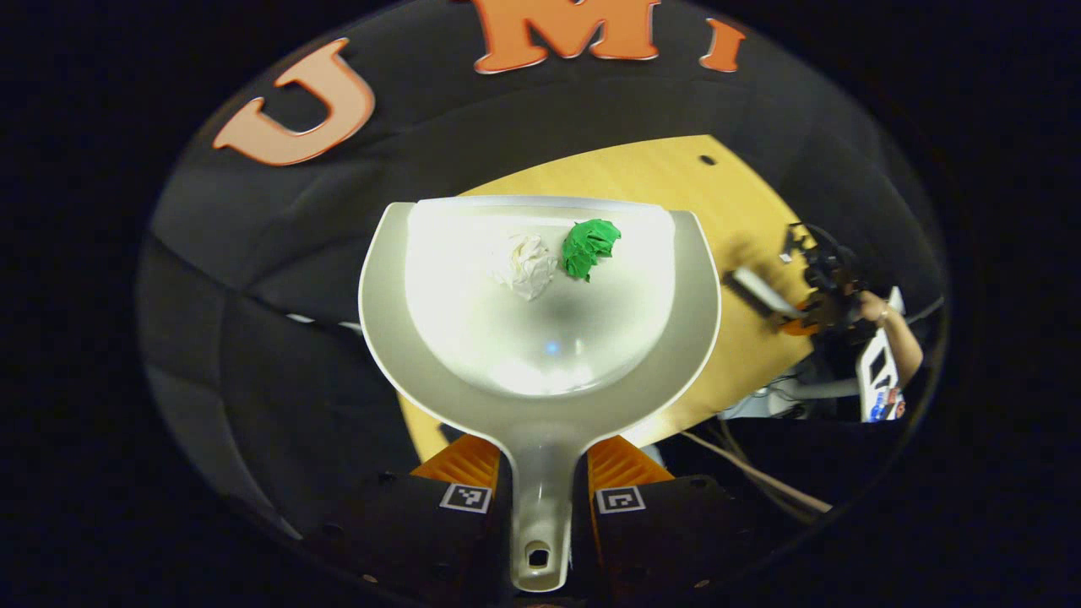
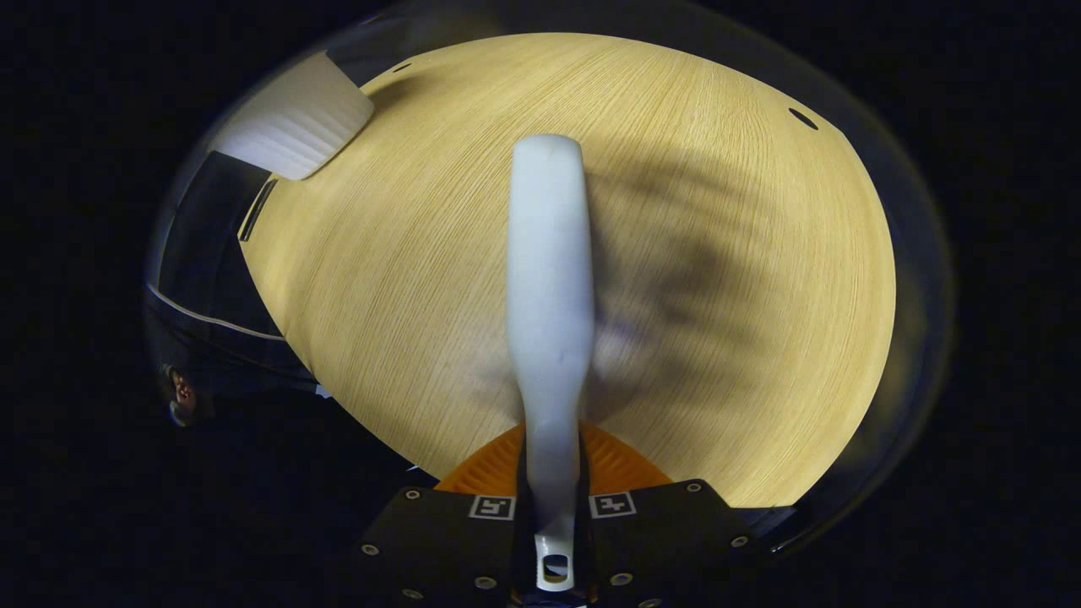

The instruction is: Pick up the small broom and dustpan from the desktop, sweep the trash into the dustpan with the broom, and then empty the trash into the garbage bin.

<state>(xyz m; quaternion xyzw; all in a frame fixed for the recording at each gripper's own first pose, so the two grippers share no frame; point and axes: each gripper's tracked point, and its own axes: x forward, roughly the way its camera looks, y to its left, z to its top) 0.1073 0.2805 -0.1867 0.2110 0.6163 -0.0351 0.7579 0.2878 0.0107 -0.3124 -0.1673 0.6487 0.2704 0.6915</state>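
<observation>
While the left gripper (image 1: 540,498) clamps the dustpan (image 1: 540,338) by its handle, both fingers pressed against the handle's sides, the pan spreads out ahead of the fingertips with its mouth farthest away. Two scraps lie inside near the far lip: a white paper wad (image 1: 525,265) and a green paper wad (image 1: 589,246), the green one just to the right of the white, the two about touching. Pan hangs partly over the wooden desktop (image 1: 726,194), partly past its edge, with the dark booth wall off to the left of the fingers.

Far off to the right in the left gripper view, a hand (image 1: 870,308) holds the other gripper with the small broom, blurred, over the desktop; too small there to judge the grip.

Right gripper view: right gripper (image 2: 553,507) closed on the broom (image 2: 549,287), handle pinched between both fingers, its hanging hole at the base between them. Broom's back runs straight ahead from the fingertips, above the desktop (image 2: 405,253); bristles hidden beneath it. Soft shadow on the wood to the right of the broom. White ribbed object (image 2: 291,122) at the desktop's far left corner, identity unclear.
</observation>
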